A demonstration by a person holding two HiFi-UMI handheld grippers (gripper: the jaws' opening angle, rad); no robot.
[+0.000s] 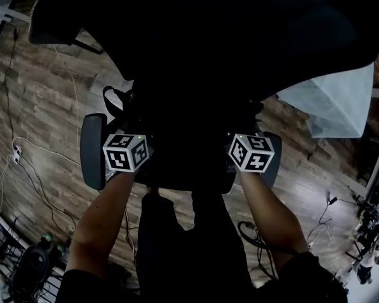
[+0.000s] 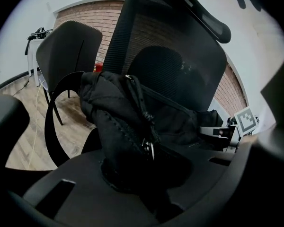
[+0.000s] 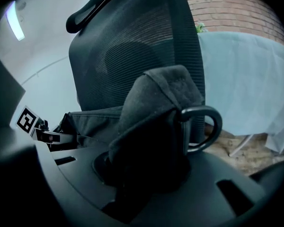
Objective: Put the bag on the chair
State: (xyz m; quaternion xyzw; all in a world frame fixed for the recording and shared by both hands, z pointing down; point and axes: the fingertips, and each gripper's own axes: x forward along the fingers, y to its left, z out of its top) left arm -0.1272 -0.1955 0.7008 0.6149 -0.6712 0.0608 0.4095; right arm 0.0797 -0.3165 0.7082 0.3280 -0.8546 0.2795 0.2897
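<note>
Before the chair (image 2: 180, 46), the bag (image 2: 118, 122) stretches between left claw (image 2: 138, 173) and right claw (image 3: 143, 170), both pinching it.

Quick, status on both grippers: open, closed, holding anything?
Left gripper: closed on the black quilted fabric bag, near its zipper.
Right gripper: closed on the same bag's other end, beside its dark D-shaped ring.

Dim, underexposed views, bag (image 2: 118, 122) deep in shadow, fisheye-warped dark corners.
</note>
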